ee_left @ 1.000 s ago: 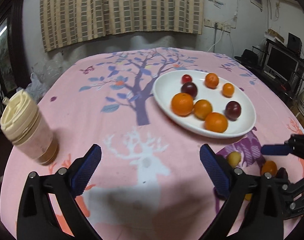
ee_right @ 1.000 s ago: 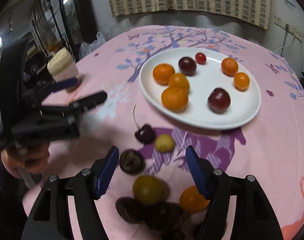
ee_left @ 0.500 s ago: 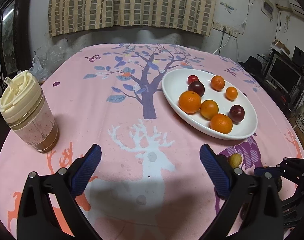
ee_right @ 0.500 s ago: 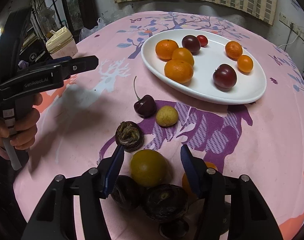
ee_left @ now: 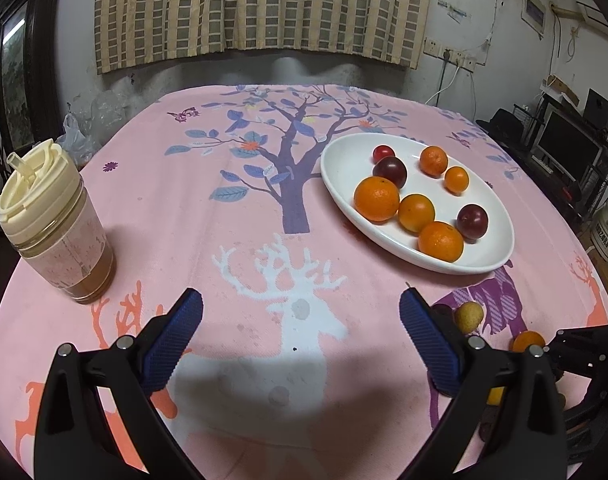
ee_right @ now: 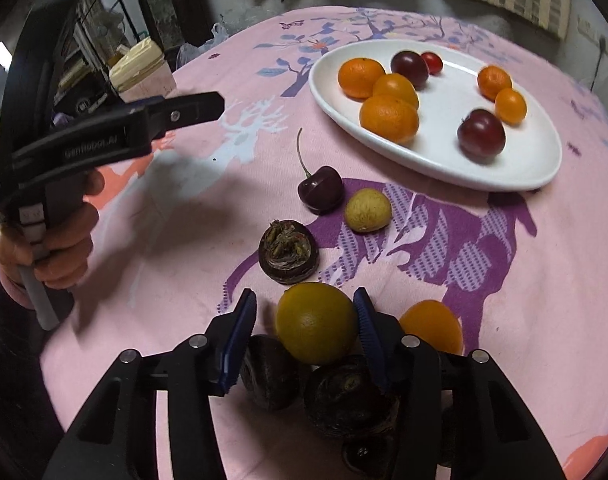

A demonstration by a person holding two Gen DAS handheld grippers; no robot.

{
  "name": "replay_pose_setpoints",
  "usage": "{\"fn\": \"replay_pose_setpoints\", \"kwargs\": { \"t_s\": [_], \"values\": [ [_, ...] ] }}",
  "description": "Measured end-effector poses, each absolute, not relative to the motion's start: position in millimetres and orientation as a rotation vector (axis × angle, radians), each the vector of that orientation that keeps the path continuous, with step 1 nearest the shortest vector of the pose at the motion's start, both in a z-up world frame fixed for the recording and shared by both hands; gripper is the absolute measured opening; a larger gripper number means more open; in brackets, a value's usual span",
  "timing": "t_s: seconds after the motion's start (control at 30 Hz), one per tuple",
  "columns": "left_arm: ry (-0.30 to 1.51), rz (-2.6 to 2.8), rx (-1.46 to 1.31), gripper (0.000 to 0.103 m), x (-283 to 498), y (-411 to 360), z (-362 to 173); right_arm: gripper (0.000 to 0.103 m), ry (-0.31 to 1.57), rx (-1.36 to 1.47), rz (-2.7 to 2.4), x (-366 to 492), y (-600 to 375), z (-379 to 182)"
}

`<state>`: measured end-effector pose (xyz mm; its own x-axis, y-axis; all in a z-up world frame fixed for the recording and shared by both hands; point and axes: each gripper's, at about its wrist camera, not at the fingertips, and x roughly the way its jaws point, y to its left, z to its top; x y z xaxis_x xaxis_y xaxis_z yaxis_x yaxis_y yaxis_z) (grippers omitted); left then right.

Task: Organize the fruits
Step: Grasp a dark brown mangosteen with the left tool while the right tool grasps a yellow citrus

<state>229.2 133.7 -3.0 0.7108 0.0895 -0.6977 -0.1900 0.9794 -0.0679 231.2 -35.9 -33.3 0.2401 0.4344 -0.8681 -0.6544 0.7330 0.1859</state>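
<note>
My right gripper (ee_right: 304, 322) has narrowed since half a second ago: its fingers (ee_right: 239, 340) now bracket the yellow-green fruit (ee_right: 315, 322) on the table (ee_right: 183, 216), the right one touching, the left a sliver off, not yet clamped. My left gripper (ee_left: 299, 340) stays spread wide, released over bare cloth. Only the left view shows the lidded cup (ee_left: 53, 220) fully; only the right shows the cherry (ee_right: 320, 189) and dark fruits below the plate (ee_right: 444, 160).
</note>
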Motion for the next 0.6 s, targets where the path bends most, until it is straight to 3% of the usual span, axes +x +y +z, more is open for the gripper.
{"fn": "replay_pose_setpoints", "kwargs": {
  "t_s": [0.13,0.47,0.5,0.57,0.6],
  "values": [
    [0.767,0.155,-0.141,0.097,229.5,133.6,-3.1,0.038,1.105,-0.236,0.729,231.8,-37.4,-35.3],
    [0.801,-0.013,-0.14,0.097,222.7,114.1,-7.7,0.038,1.023,0.036,0.706,252.2,-79.0,-9.9],
    [0.809,-0.051,-0.13,0.095,221.2,108.8,-9.2,0.038,1.009,0.069,0.695,254.3,-85.7,-6.8],
    [0.835,-0.16,-0.097,0.074,218.1,91.7,-14.0,0.038,0.991,0.112,0.676,257.1,-95.0,-3.4],
    [0.853,-0.205,-0.083,0.07,217.2,83.4,-16.8,0.038,0.985,0.117,0.668,258.0,-96.8,-2.6]
  ]
}}
